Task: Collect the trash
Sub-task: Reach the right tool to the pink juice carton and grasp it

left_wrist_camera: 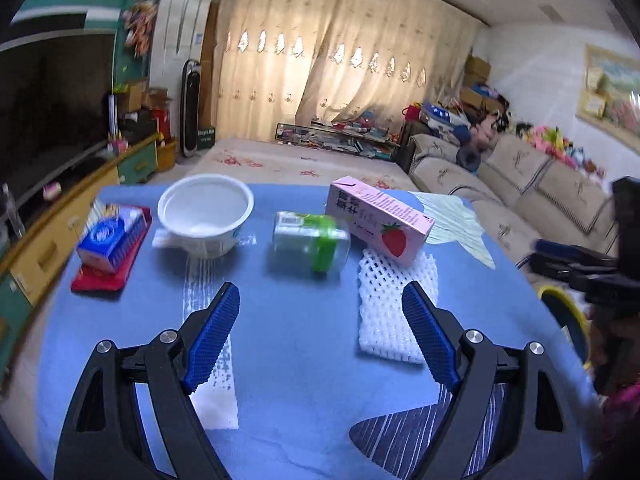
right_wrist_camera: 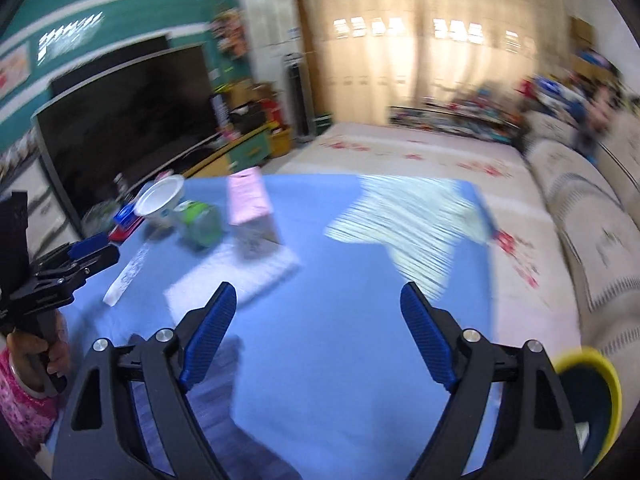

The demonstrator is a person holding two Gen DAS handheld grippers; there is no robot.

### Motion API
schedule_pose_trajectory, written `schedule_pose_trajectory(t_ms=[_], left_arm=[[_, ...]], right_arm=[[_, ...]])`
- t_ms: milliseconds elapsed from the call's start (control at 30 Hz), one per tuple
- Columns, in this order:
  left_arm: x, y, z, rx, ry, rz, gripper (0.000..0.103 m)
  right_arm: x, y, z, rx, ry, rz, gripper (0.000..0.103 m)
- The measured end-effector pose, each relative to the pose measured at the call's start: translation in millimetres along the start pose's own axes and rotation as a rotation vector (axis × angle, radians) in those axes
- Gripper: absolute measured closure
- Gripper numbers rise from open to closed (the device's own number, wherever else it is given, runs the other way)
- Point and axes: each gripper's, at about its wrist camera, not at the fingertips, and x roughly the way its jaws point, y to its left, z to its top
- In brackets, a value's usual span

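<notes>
A living room with cream curtains, a dark television along the left wall and a beige sofa on the right surrounds a blue counter (left_wrist_camera: 304, 360) strewn with trash. Along the counter's far edge, from left to right, lie a blue-and-white tissue pack (left_wrist_camera: 110, 238) resting on a red cloth (left_wrist_camera: 105, 274), an empty white bowl (left_wrist_camera: 206, 214), a clear plastic bottle (left_wrist_camera: 310, 242) with a green band lying on its side, and a pink strawberry milk carton (left_wrist_camera: 378, 220) also on its side. The carton's near end rests on a white foam net (left_wrist_camera: 390, 304), which stretches toward the counter's middle. A pale striped paper (left_wrist_camera: 456, 226) lies at the far right corner, and a white strip (left_wrist_camera: 208, 320) runs from the bowl toward the near edge.

The left claw (left_wrist_camera: 320, 300) hovers above the near half of the counter, its blue-padded jaws spread wide and empty, pointing at the bottle. The right claw (right_wrist_camera: 318, 300) is likewise spread and empty, over the counter's right half; that view is motion-blurred. A yellow-rimmed bin (right_wrist_camera: 588, 396) sits off the counter's near right corner.
</notes>
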Motion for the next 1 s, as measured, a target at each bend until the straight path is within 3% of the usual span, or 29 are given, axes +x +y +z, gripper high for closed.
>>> schedule_pose_trajectory(t_ms=[200, 300, 400, 500, 567, 600, 633, 667, 800, 1000], left_arm=[[-4, 6, -4, -0.025, -0.019, -0.032, 0.019], [-4, -4, -6, -0.035, -0.012, -0.048, 0.019], [0, -3, -9, -0.049, 0.012, -0.062, 0.019], [2, -5, -10, -0.056, 0.025, -0.080, 0.019], [2, -7, -11, -0.048, 0.028, -0.081, 0.019], [2, -9, -12, -0.043, 0.027, -0.081, 0.019], [2, -10, -12, -0.038, 0.028, -0.082, 0.019], [3, -11, -12, -0.035, 0.028, -0.082, 0.019], [4, -16, -13, -0.019, 0.027, -0.082, 0.019], [6, -19, -15, -0.002, 0.035, -0.082, 0.019]], right_arm=[[67, 47, 28, -0.156, 0.019, 0.031, 0.023], [96, 55, 35, -0.198, 0.043, 0.004, 0.023], [116, 56, 41, -0.193, 0.053, -0.043, 0.023], [128, 52, 45, -0.158, 0.058, -0.031, 0.023], [136, 51, 47, -0.140, 0.064, -0.016, 0.032], [138, 50, 47, -0.132, 0.066, -0.010, 0.034], [138, 49, 47, -0.122, 0.066, -0.001, 0.043], [139, 49, 48, -0.116, 0.064, 0.007, 0.061], [132, 53, 50, -0.121, 0.048, -0.008, 0.065], [89, 55, 43, -0.114, 0.004, -0.045, 0.065]])
